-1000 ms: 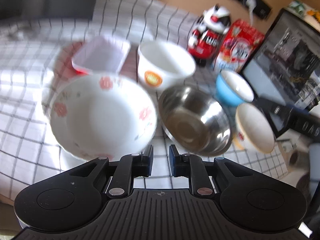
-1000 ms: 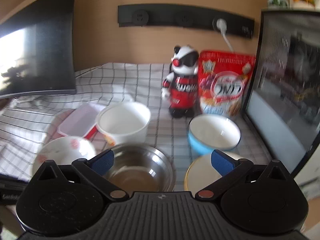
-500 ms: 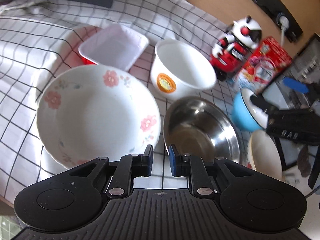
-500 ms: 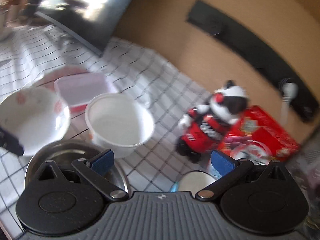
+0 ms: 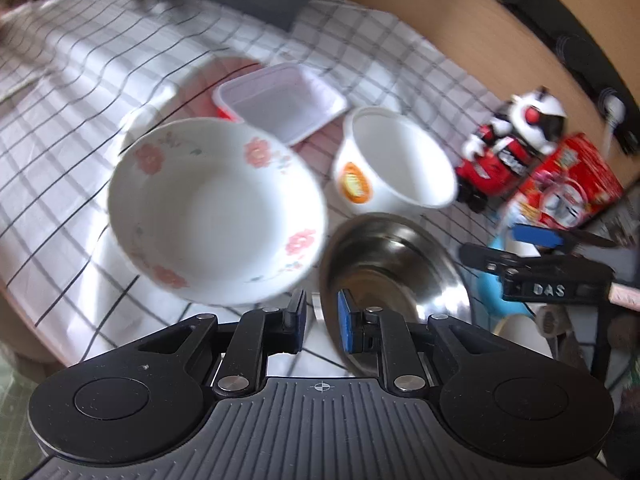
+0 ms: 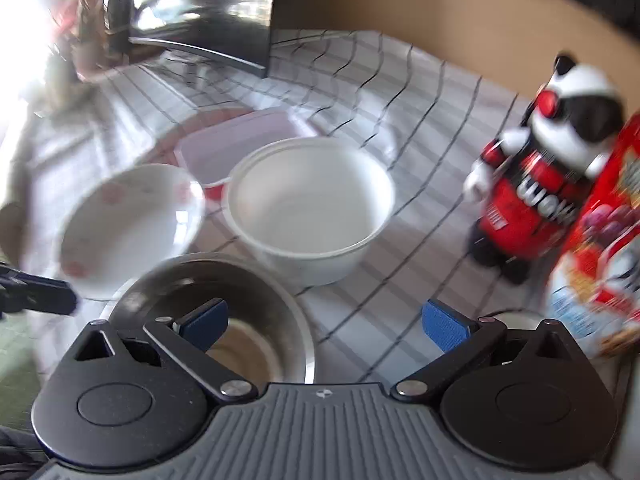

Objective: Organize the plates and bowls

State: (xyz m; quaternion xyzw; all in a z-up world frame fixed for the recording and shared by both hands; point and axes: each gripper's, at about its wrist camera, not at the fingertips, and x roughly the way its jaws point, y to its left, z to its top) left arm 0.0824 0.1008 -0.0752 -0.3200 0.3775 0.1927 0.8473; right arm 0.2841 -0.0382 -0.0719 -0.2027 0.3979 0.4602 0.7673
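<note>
My left gripper [image 5: 319,322] has its jaws close together with a narrow gap, gripping nothing, just in front of the flowered white bowl [image 5: 216,216] and the steel bowl [image 5: 394,268]. The white cup-bowl with an orange label [image 5: 394,162] stands behind them. My right gripper [image 6: 326,320] is wide open above the steel bowl [image 6: 216,308], with the white cup-bowl [image 6: 310,204] ahead and the flowered bowl [image 6: 128,224] to the left. A blue bowl [image 5: 494,298] sits under the right gripper in the left wrist view.
A clear rectangular container [image 5: 280,100] lies on a pink plate [image 5: 208,88] behind the bowls. A panda toy [image 6: 548,168] and a red cereal bag [image 6: 600,248] stand at right. A monitor [image 6: 200,12] stands at the back. The checked cloth [image 5: 80,80] covers the table.
Both grippers have swung leftward; the right gripper has come closer over the steel bowl and white cup-bowl. The bowls have not moved. The left jaws stay nearly closed, the right stays open.
</note>
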